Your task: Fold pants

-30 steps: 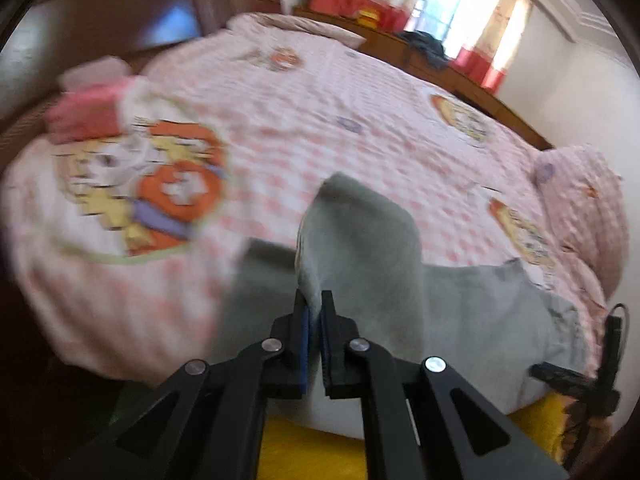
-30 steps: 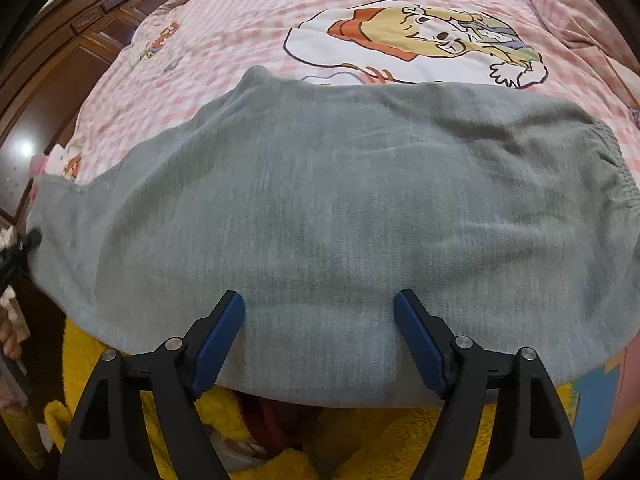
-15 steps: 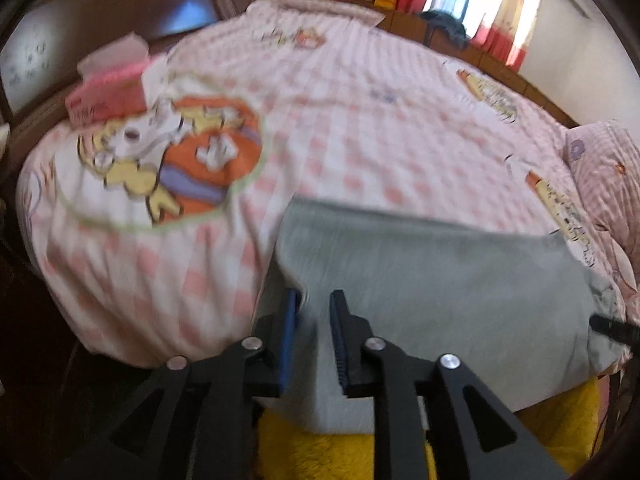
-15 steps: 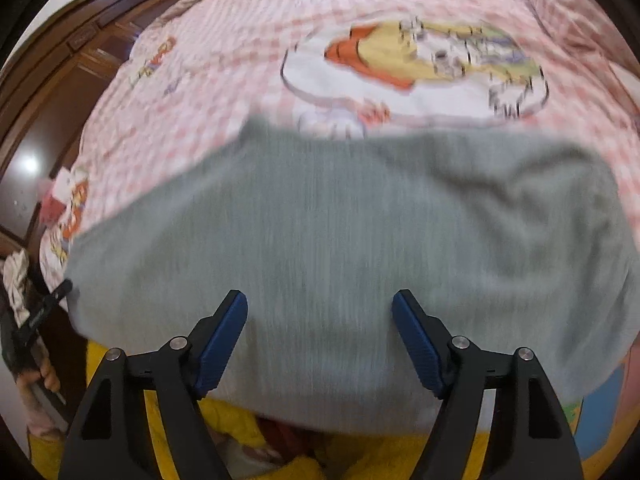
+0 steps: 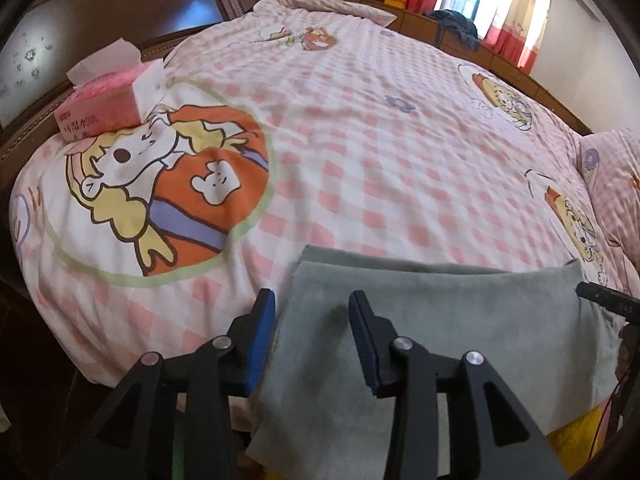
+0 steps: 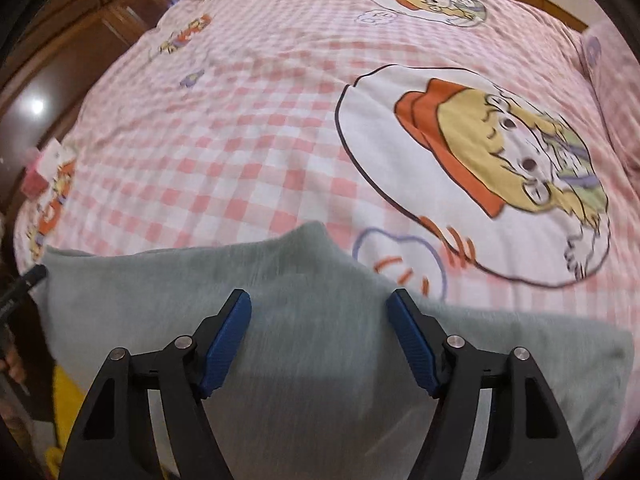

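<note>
Through the left wrist view, my left tongs (image 5: 312, 322) stand released, jaws spread with nothing between them. The grey pants (image 5: 420, 320) lie folded flat on the bed (image 5: 360, 140), directly ahead of and under these tongs, running off to their right, where the tip of the other tool (image 5: 604, 300) pokes in at the far end. The near edge of the cloth hangs a little over the bed's edge beneath the jaws. The left end of the fold sits just ahead of the left jaw, so I judge the tongs are parked there to take that end for the next fold. A pink tissue box (image 5: 108, 100) sits well ahead and to the left, clear of the work

Through the right wrist view, my right tongs (image 6: 320, 328) are likewise released, both blue pads (image 6: 226, 344) wide apart above the cloth, gripping nothing. The pants (image 6: 320, 344) spread under and to both sides of the jaws, with a rounded hump of fabric just ahead of the gap. This view is somewhat smeared, so I cannot tell whether the pads touch the cloth. Far left, the other tool's tip (image 6: 24, 284) meets the pants' end. I judge one fold is laid down and a further halving is left
</note>
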Demonstrator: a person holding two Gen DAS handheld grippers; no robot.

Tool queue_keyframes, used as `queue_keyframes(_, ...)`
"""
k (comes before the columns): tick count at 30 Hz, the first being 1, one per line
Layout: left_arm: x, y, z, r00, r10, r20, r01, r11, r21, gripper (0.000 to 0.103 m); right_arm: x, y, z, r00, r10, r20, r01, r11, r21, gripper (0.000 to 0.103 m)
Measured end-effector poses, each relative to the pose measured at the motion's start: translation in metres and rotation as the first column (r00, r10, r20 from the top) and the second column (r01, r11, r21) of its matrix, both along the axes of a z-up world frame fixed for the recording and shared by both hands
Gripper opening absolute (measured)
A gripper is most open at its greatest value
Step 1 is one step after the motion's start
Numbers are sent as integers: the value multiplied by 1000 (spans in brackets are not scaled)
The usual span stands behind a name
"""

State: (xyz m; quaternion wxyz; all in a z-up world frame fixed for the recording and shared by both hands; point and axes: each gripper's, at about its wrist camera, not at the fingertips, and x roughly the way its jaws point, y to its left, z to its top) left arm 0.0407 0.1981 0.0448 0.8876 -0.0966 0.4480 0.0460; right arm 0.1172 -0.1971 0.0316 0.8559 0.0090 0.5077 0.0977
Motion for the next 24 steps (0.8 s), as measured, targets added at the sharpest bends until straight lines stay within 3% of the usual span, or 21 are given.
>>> queue_keyframes(2, 2, 2, -3, 1000, -8, 1, 8, 999, -31, 41, 4, 5, -5, 1000, 14, 6, -14, 1000, -11, 68)
queue_keyframes(5, 0, 1, -3, 1000, -14, 16, 15, 999, -52, 41, 3, 12, -8, 998, 35, 45, -32, 998, -52, 48)
queue_keyframes(7, -4, -1, 0, 999, -18, 38, 20, 999, -51, 5, 2, 14, -8, 997, 31, 64, -27, 997, -69, 9)
queue_keyframes(8, -4, -1, 1, 999, -22, 42, 24, 998, -56, 5, 2, 14, -7, 997, 24, 67, -19, 997, -72, 4)
queue_keyframes(14, 5, 9, 6, 997, 37, 72, -34, 999, -41, 4, 10, -10, 5, 990, -90, 104, 84, 994, 69, 2)
queue_keyframes(16, 13, 13, -4, 997, 54, 48, -52, 998, -46, 4, 16, -7, -1, 993, -84, 85, 80, 995, 55, 2)
queue_keyframes(20, 26, 15, -19, 996, 86, 23, -86, 995, 42, 2, 21, 5, -16, 995, -60, 81, 62, 998, -13, 2)
queue_keyframes(24, 26, 21, -16, 996, 92, 10, -92, 996, -10, 2, 24, 4, -14, 995, -59, 76, 60, 998, -15, 2)
